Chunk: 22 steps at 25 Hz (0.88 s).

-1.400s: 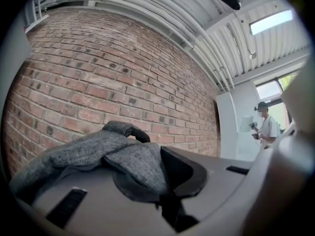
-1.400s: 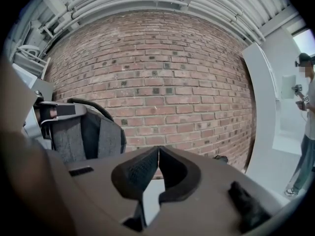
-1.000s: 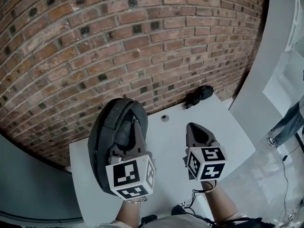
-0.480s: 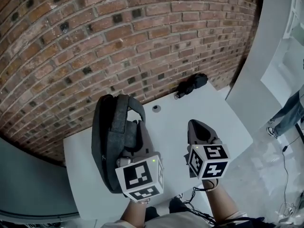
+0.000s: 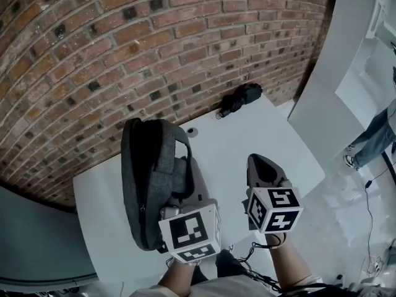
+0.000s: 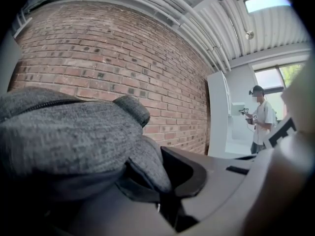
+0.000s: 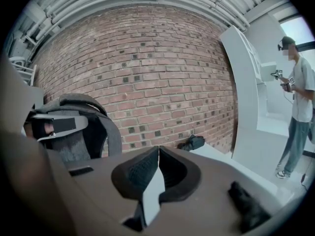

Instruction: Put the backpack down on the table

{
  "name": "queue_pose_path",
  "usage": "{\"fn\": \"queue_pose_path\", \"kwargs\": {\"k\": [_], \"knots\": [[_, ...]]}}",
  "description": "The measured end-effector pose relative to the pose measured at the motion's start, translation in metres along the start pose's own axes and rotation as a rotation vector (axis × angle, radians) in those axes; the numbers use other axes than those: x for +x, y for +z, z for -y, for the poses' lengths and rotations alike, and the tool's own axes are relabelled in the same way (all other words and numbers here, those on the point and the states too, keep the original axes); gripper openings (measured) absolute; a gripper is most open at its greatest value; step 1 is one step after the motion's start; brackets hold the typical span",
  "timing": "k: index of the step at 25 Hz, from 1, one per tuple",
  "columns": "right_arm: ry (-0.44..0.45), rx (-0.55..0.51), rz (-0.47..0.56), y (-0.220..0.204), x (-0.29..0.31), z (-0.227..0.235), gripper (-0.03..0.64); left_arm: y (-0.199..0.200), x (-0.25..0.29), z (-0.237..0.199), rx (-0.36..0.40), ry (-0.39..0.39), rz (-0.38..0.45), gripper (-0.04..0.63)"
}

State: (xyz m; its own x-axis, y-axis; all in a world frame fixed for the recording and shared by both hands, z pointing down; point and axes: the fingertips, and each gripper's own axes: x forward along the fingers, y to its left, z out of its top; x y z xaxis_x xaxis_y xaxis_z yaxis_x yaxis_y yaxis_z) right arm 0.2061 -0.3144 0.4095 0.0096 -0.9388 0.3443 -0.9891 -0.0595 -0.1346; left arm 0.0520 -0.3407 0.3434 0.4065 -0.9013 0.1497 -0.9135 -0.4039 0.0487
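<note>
One backpack (image 5: 146,179) in left gripper (image 5: 185,179)

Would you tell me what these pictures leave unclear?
1. Head view: whether the backpack rests on the table; its bulk hides its underside.
2. Left gripper view: backpack fabric covers one of the left gripper's fingers.
3. Head view: dark object at the table's far edge, too small to identify.

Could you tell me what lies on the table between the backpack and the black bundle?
Just a small round disc, visible in the head view.

Unidentifiable dark bundle (image 5: 238,99) at table (image 5: 235,141) edge
</note>
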Motion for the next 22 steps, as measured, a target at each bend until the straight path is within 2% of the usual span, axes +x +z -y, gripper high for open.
{"fn": "queue_pose_path", "kwargs": {"k": [14, 22], "knots": [[-0.029, 0.005, -0.023, -0.017, -0.007, 0.062, 0.031, -0.039, 0.024, 0.065, -0.030, -0.017, -0.065, 0.037], [-0.029, 0.019, -0.054, -0.037, -0.005, 0.078, 0.031, -0.052, 0.019, 0.080, -0.065, -0.035, -0.078, 0.035]]}}
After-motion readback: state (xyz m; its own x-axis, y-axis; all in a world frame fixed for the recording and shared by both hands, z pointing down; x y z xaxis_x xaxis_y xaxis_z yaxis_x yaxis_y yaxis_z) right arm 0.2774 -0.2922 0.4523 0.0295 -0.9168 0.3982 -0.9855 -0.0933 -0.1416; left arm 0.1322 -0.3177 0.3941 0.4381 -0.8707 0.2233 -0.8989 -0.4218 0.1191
